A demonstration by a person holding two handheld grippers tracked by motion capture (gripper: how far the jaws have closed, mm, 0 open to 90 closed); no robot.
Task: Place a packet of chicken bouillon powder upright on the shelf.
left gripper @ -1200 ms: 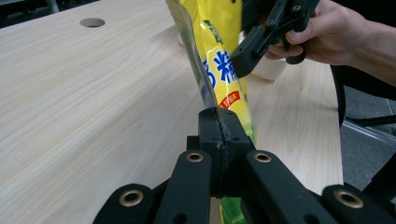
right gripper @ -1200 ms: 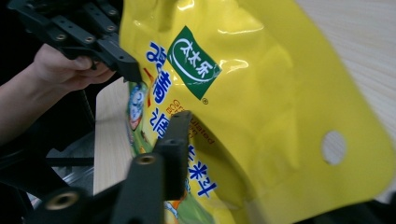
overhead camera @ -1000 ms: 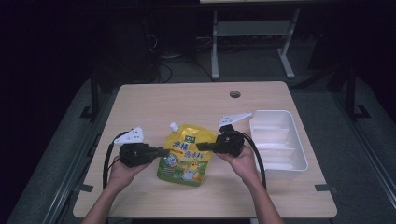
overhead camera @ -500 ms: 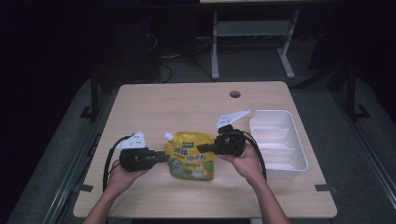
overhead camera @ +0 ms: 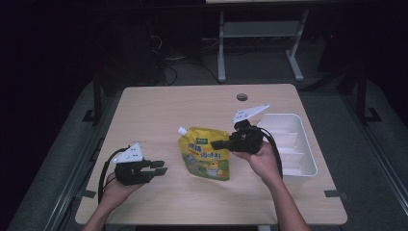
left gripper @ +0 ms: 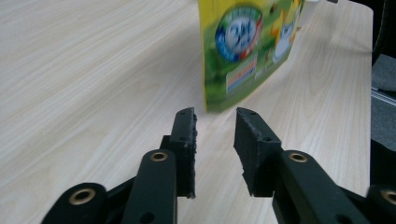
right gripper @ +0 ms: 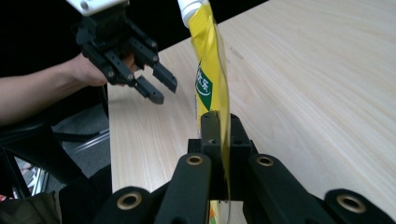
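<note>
The yellow pouch (overhead camera: pixel 206 155) hangs over the middle of the table (overhead camera: pixel 159 110), its long axis running from the white spout (overhead camera: pixel 182 130) at the far left corner down toward the person, face turned up to the high view. The right gripper (overhead camera: pixel 222 143) has its jaws clamped on the pouch's right edge. The left gripper (overhead camera: pixel 161 167) sits apart near the front left, jaws parted a little on nothing. A white tray (overhead camera: pixel 308 161) lies at the right
</note>
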